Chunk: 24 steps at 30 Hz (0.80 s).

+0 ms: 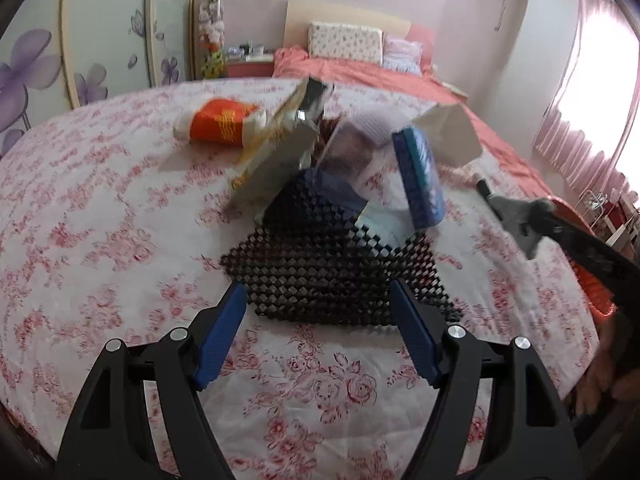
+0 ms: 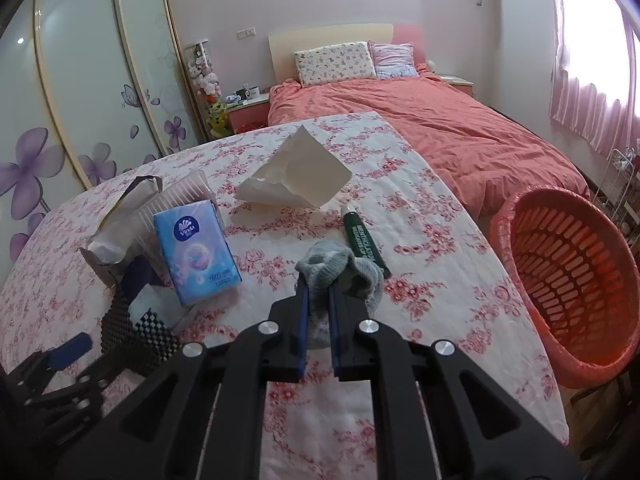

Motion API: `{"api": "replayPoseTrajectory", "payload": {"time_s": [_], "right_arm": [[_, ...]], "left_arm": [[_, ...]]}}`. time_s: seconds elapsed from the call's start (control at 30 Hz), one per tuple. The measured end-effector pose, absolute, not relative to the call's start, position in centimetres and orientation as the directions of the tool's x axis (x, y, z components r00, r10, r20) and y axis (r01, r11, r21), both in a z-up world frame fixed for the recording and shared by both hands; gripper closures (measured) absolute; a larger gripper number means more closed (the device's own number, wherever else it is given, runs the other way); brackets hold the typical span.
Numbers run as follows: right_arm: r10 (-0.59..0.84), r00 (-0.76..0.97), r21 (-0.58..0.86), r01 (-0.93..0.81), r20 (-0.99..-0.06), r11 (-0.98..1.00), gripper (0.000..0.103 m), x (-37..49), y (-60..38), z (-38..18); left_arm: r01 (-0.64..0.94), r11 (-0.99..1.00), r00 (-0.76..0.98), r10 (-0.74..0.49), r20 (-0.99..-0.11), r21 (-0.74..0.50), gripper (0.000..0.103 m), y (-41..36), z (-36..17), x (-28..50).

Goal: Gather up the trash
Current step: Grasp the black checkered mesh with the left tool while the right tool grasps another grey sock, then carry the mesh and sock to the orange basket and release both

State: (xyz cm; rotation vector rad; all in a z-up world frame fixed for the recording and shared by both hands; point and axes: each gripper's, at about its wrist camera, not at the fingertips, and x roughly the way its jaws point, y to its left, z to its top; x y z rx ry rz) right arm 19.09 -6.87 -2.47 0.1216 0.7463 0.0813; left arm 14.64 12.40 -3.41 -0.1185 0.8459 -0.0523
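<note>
My right gripper (image 2: 318, 300) is clamped on a grey rag (image 2: 340, 270), my left gripper (image 1: 320, 320) is spread apart — the basket (image 2: 560, 264) looks empty, wrappers remain.

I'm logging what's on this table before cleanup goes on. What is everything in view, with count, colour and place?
Grey sock: one, grey, gripped at table's right side.
Green tube: one, dark green, lying just beyond the sock.
Tissue pack: one, light blue, left of the sock.
White paper: one, white, crumpled, mid-table.
Black mesh mat: one, black, near table edge.
Snack wrapper: one, silver and yellow, behind the mat.
Orange-white packet: one, far left of the pile.
Basket: one, red-orange, right of the table.
Table: one, pink floral cloth.
Bed: one, coral cover, behind.
Left gripper: open, at the mat.
Right gripper: shut on the sock.
</note>
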Motion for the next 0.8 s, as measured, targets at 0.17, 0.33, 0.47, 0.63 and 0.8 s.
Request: {"api": "replayPoseTrajectory", "payload": {"time_s": [0.17,0.33,0.47,0.63,0.8], "right_arm": [[0.116,0.732,0.142,-0.027,-0.671,0.989,0.093,18.5,-7.4,-2.5],[0.117,0.731,0.153,-0.017,-0.672,0.988,0.093,17.8,-8.2,-2.6],[0.116,0.734,0.155,-0.014,-0.669,0.988,0.093,17.1,-8.8,-2.5],[0.109,0.746,0.153,-0.010,-0.657,0.988,0.093,16.4,-9.4,-1.9],[0.105,0.759,0.158,-0.002,-0.642,0.987,0.093,15.6,-10.1,-1.3]], "left_arm": [[0.000,0.992,0.651,-0.093,-0.753,-0.123,0.049,12.4,-4.1,14.6],[0.012,0.991,0.661,-0.108,-0.742,-0.134,0.068,12.4,-4.2,14.0],[0.032,0.986,0.658,-0.145,-0.739,-0.165,0.084,12.1,-4.0,13.7],[0.055,0.982,0.676,-0.172,-0.717,-0.183,0.088,11.6,-3.1,13.1],[0.079,0.976,0.703,-0.198,-0.683,-0.201,0.088,11.5,-1.5,12.4]]}}
